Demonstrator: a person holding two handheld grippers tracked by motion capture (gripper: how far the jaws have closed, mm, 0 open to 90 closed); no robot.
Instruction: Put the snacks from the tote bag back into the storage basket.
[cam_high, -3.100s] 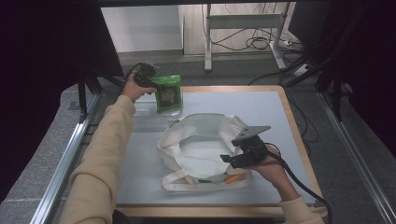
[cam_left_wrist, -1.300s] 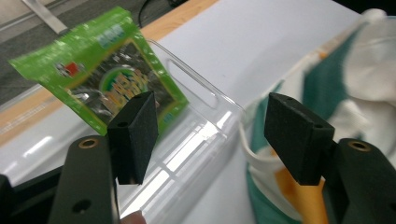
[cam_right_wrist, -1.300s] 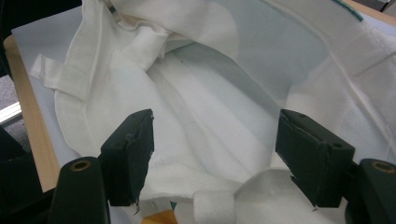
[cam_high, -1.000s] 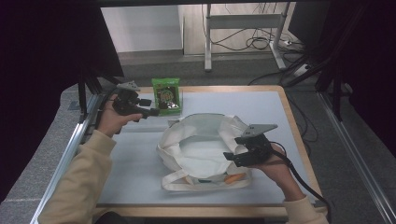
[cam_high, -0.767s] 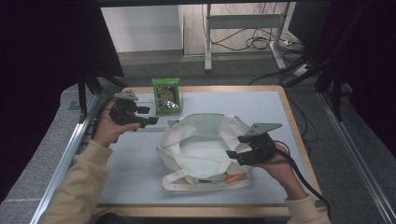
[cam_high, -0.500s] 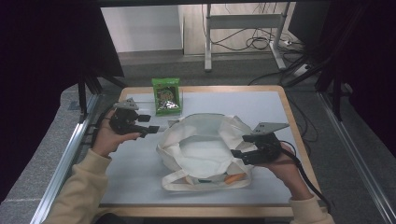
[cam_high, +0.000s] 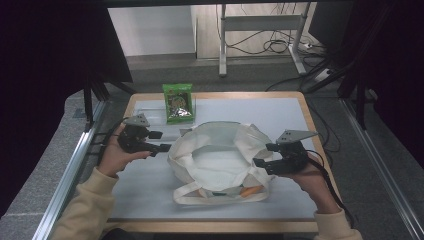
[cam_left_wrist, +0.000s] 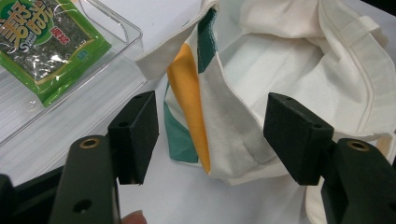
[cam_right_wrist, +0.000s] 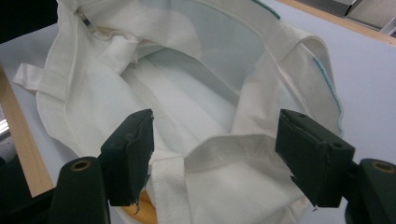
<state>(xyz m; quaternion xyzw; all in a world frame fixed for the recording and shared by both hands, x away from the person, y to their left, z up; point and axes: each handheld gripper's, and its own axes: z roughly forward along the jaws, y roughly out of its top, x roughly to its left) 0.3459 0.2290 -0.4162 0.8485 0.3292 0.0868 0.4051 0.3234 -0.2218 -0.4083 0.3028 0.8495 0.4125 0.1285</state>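
Note:
A white cloth tote bag (cam_high: 220, 155) lies mouth-up in the middle of the table, with an orange and green print low on its side. My left gripper (cam_high: 160, 141) sits at the bag's left edge. In the left gripper view the left gripper (cam_left_wrist: 210, 135) is open, and the printed corner of the bag (cam_left_wrist: 191, 107) hangs between the pads without touching them. My right gripper (cam_high: 261, 156) is at the bag's right rim. In the right gripper view the right gripper (cam_right_wrist: 215, 149) is open over a fold of the bag (cam_right_wrist: 224, 158).
A green snack pack (cam_high: 178, 102) stands at the back of the table inside a clear plastic tray (cam_left_wrist: 112, 60), close to the left gripper. The table's wooden border (cam_high: 320, 150) runs just right of the right hand. Metal rails flank the table.
The left gripper has left the snack pack in the tray and come toward the near side, down to the bag's left edge. The right gripper has shifted a little to the right along the rim.

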